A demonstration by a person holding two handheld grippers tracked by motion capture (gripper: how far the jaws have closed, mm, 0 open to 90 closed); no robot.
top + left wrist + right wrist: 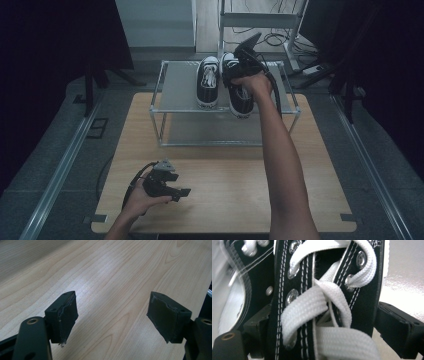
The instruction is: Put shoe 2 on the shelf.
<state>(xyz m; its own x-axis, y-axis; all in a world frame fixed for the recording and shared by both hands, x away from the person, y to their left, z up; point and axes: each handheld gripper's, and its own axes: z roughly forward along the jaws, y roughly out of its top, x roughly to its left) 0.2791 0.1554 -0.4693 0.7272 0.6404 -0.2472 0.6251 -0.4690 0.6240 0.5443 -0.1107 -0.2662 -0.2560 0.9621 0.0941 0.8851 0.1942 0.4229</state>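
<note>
The right gripper (239, 62) is clamped across the laced upper of the right-hand black canvas sneaker with white laces and white sole (240, 97), one jaw on each flank of the lacing. That sneaker sits on the top shelf of the metal-framed wire rack (175, 85), with its toe past the near rail, directly below the gripper. Its matching black canvas sneaker (208, 82) stands just to the gripper's left, close alongside.

The left gripper (184, 192) rests over the light wooden tabletop (112, 272), well apart from the rack; its jaws stand apart with nothing between them.

Risks from this position:
- Grip bears on soft canvas and laces (312, 307); the upper may deform and the sneaker may pivot or slip out, toe down.
- Sideways travel may knock the neighbouring sneaker.
- The overhanging toe may tip off the rail on release.
</note>
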